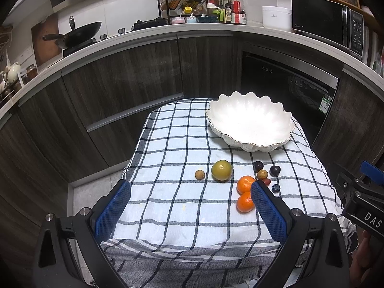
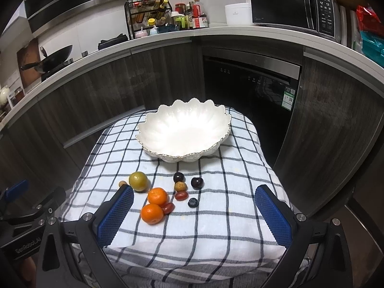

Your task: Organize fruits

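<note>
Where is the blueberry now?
In the right wrist view, the blueberry lies on the checked cloth, right of the red date, below the dark cherry.

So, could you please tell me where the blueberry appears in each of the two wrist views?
Left wrist view: the blueberry lies right of centre, just beyond the tip of the right-hand blue pad, at the near right end of the fruit cluster.
Right wrist view: the blueberry sits near the centre, right of the two oranges, between the open jaws.
Shared landmark: the white scalloped bowl stands beyond the fruit in both.
</note>
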The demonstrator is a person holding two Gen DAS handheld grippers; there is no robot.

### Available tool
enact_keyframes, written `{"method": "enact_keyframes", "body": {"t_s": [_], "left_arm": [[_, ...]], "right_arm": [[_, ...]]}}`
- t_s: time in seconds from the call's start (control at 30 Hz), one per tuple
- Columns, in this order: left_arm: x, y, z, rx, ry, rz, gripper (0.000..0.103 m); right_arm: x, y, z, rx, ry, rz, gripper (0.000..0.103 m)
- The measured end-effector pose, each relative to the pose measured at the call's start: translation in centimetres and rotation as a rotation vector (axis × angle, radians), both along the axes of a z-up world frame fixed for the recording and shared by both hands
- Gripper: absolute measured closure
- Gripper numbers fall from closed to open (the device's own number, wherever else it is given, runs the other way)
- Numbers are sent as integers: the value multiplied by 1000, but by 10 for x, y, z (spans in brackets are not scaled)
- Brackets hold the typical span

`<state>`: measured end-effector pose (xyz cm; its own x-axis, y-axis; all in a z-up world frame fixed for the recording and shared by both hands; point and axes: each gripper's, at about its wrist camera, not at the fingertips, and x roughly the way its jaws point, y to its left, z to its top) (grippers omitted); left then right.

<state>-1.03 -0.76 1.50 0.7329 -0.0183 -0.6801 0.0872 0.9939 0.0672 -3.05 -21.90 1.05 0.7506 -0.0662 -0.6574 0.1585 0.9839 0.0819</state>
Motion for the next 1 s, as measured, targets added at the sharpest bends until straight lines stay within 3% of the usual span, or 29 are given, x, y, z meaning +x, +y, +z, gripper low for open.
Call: {"method": "enact_keyframes", "body": {"t_s": [1.0], "left_arm": [[13, -5, -7, 37, -7, -23, 0]], "right_arm": [[9, -2, -6, 0, 20, 4, 0]]}}
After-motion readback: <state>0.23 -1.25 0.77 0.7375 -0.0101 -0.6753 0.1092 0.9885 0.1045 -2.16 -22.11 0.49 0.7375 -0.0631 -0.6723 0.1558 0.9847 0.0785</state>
